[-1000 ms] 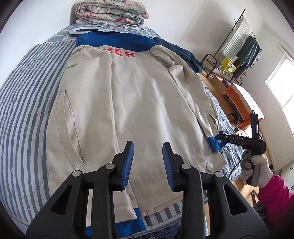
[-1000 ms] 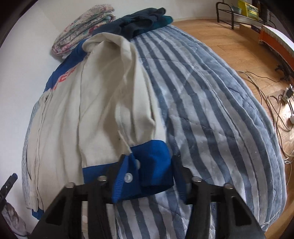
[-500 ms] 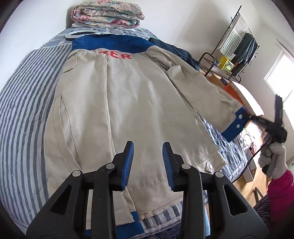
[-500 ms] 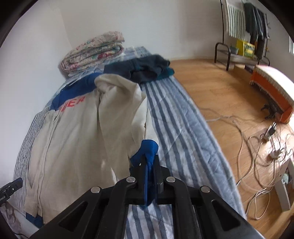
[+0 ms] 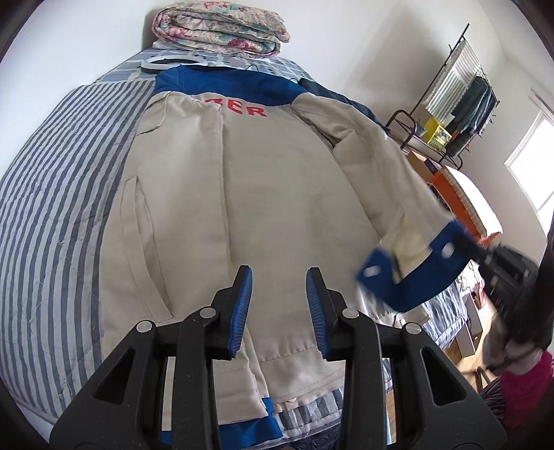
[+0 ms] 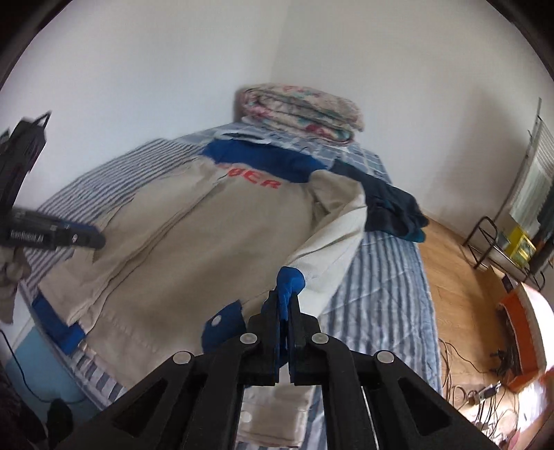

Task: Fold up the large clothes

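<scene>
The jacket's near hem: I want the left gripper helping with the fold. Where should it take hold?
Probably the blue band at the jacket's near-left hem corner, approached from the bed's near edge: it lies flat, nearest the open left gripper.

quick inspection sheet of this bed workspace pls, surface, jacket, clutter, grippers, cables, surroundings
surface: striped bedspread covering the bed, mostly under the jacket.
job's things: beige jacket spread flat, blue yoke and red letters at the far end; its blue sleeve cuff is lifted off the bed.
clutter: folded floral quilt at the head of the bed; dark blue garment beside the jacket's shoulder; white hanger.
grippers: left hand-held gripper open and empty above the hem; right hand-held gripper shut on the cuff.
cables: loose cables on the wooden floor.
surroundings: clothes rack by the wall, window, orange-edged furniture.
</scene>
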